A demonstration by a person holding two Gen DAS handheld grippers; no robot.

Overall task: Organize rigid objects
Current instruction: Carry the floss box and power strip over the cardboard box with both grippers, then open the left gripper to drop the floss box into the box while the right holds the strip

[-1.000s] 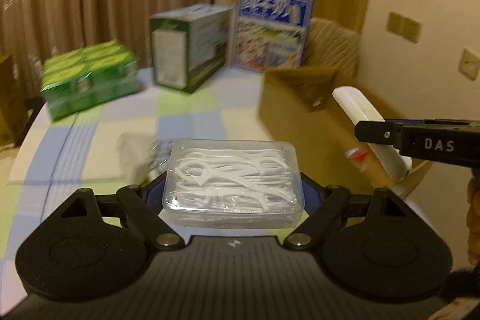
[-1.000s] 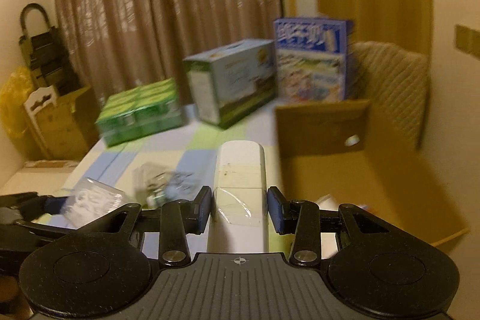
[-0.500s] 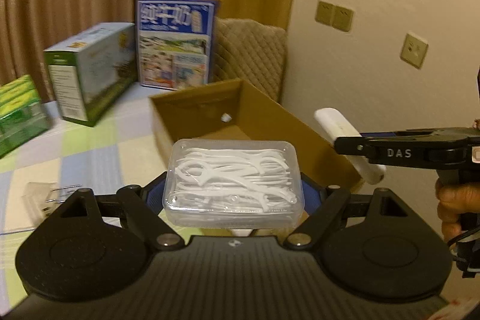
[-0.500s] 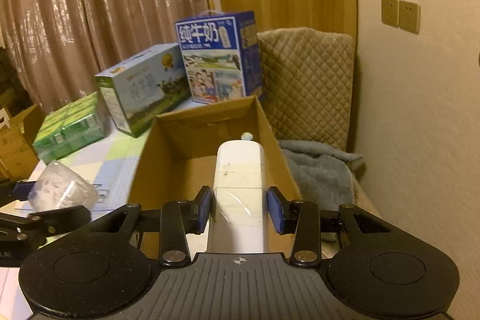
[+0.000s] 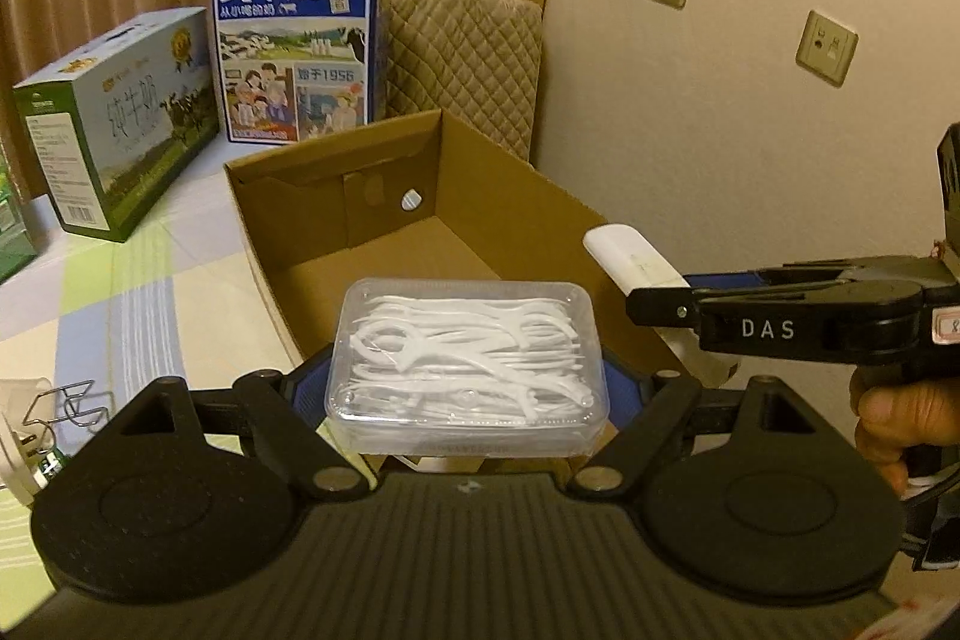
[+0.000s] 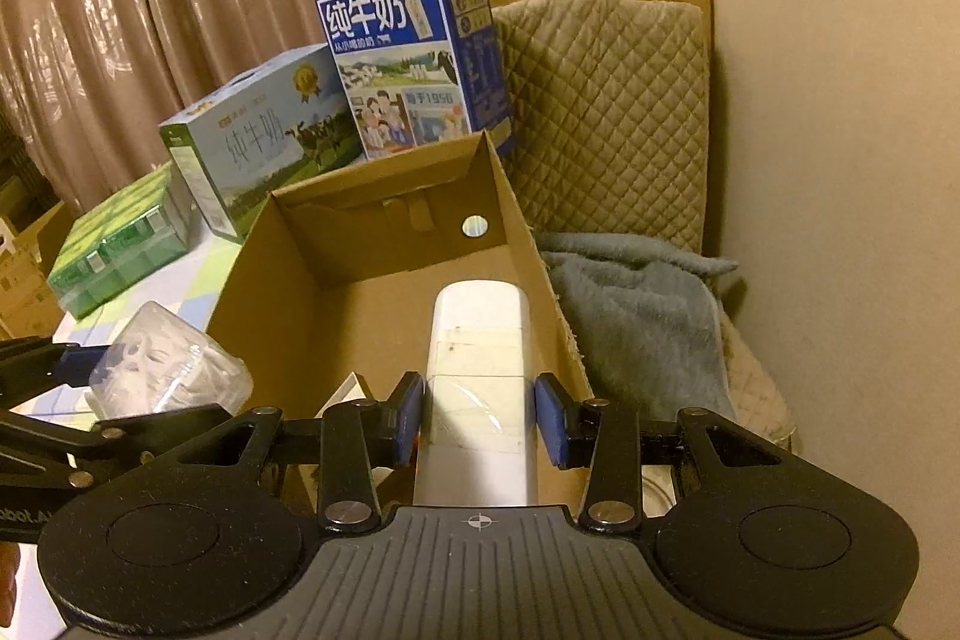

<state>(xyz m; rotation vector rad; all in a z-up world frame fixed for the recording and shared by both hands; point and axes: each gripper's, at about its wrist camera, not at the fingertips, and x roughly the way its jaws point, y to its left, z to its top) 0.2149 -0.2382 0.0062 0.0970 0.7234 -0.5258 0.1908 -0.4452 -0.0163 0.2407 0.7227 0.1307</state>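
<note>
My left gripper (image 5: 468, 388) is shut on a clear plastic box of white floss picks (image 5: 468, 358), held over the near end of an open cardboard box (image 5: 384, 244). My right gripper (image 6: 480, 418) is shut on a white oblong device (image 6: 480, 340) whose tip reaches over the cardboard box (image 6: 360, 298) floor. In the left wrist view the right gripper (image 5: 660, 307) comes in from the right with the white device (image 5: 630, 256) above the box's right wall. In the right wrist view the floss box (image 6: 168, 370) shows at lower left in the left gripper (image 6: 120, 400).
A blue milk carton (image 5: 294, 46) and a green milk case (image 5: 114, 118) stand behind the cardboard box; green packs (image 6: 120, 244) lie further left. Wire clips and a white plug (image 5: 54, 412) lie on the checked tablecloth. A quilted chair with a grey blanket (image 6: 636, 316) stands right.
Both grippers swung right across the table with their loads, from over the tablecloth to over the cardboard box. Both grips stayed the same.
</note>
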